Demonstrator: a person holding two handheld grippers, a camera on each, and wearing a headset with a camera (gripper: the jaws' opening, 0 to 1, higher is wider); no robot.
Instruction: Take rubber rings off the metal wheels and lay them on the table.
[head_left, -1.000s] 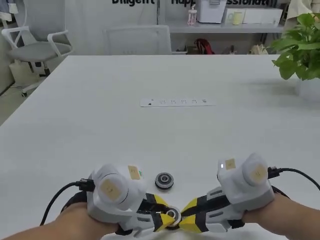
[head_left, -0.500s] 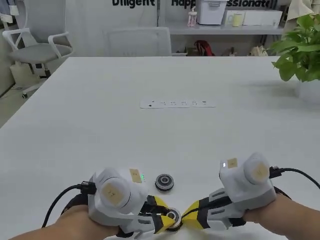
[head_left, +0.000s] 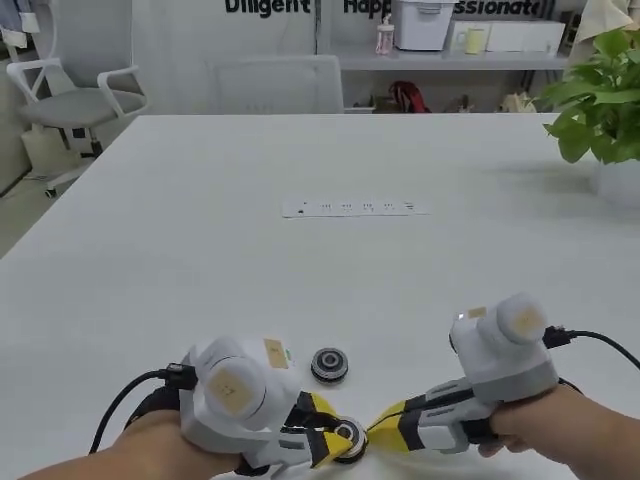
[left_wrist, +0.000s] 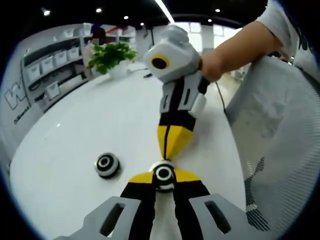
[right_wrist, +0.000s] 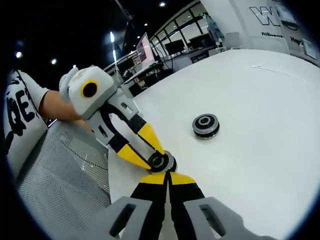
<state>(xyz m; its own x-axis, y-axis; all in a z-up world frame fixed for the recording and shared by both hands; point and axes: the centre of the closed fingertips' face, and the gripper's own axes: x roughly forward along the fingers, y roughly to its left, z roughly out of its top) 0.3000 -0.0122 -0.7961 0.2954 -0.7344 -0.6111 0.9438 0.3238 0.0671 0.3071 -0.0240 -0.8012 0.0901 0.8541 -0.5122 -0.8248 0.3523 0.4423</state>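
A metal wheel with a black rubber ring (head_left: 346, 435) is held just above the table's near edge, with my left gripper (head_left: 336, 446) shut on it. In the left gripper view the wheel (left_wrist: 163, 173) sits between the yellow tips. My right gripper (head_left: 374, 432) points at it from the right with its jaws shut. Its tips (right_wrist: 169, 176) meet the wheel's rim (right_wrist: 161, 161); whether they pinch the ring I cannot tell. A second wheel with its ring (head_left: 329, 364) lies flat on the table just beyond, also seen as the loose wheel (right_wrist: 205, 125).
A white power strip (head_left: 355, 207) lies mid-table. A potted plant (head_left: 600, 95) stands at the far right corner. Office chairs (head_left: 75, 95) stand beyond the far edge. A mesh chair back (left_wrist: 280, 130) is close behind the grippers.
My right gripper has drawn back a little to the right, so its body sits lower and farther from the left one. The left gripper still holds the wheel; the loose wheel has not moved.
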